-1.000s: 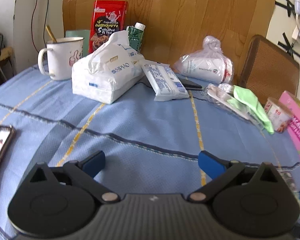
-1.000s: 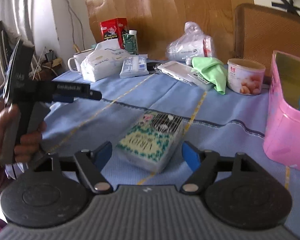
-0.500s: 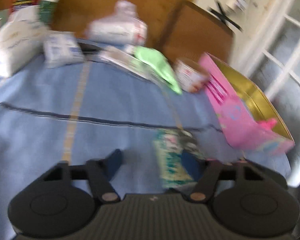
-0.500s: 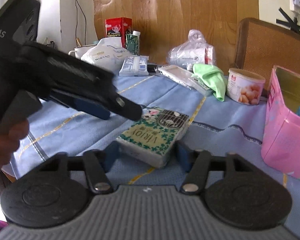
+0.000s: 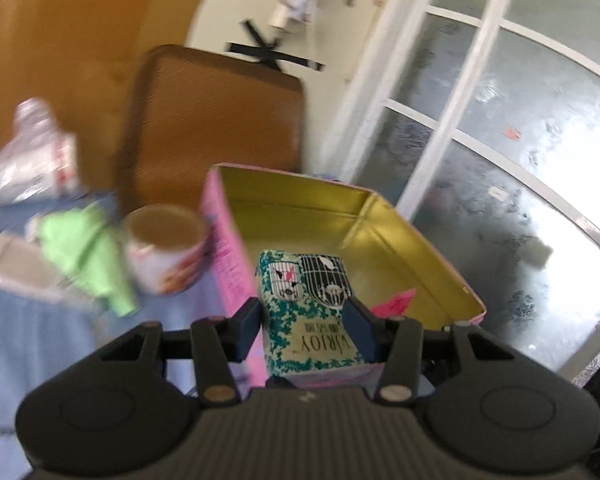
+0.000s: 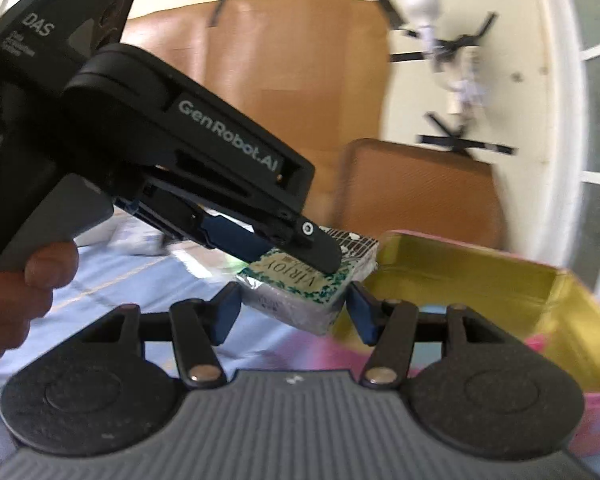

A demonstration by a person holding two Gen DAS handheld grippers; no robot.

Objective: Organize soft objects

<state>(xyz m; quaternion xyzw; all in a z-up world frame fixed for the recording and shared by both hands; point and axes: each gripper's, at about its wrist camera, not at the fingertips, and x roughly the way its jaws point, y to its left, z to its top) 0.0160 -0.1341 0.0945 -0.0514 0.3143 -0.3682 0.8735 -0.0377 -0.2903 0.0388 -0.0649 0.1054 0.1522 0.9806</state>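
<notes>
A teal-and-white tissue pack [image 5: 304,312] is off the table, partly over the near rim of the open pink tin [image 5: 420,240] with its gold inside. My left gripper [image 5: 303,314] is shut on the pack across its width. In the right wrist view the left gripper [image 6: 292,256] reaches in from the left and clamps the tissue pack [image 6: 300,292] from above. My right gripper [image 6: 292,300] has its blue pads against both sides of the pack's near end. The pink tin [image 6: 480,264] lies just to the right. A pink scrap lies inside the tin.
Left of the tin stand a round snack can [image 5: 164,252], a green cloth [image 5: 88,252] and a bagged white roll [image 5: 32,160] on the blue tablecloth [image 5: 20,340]. A brown chair back [image 5: 216,120] rises behind. A person's hand [image 6: 20,280] grips the left tool.
The left gripper swung right from over the bare cloth and closed on the tissue pack. The right jaws narrowed onto it. The pack rose from the table toward the pink tin.
</notes>
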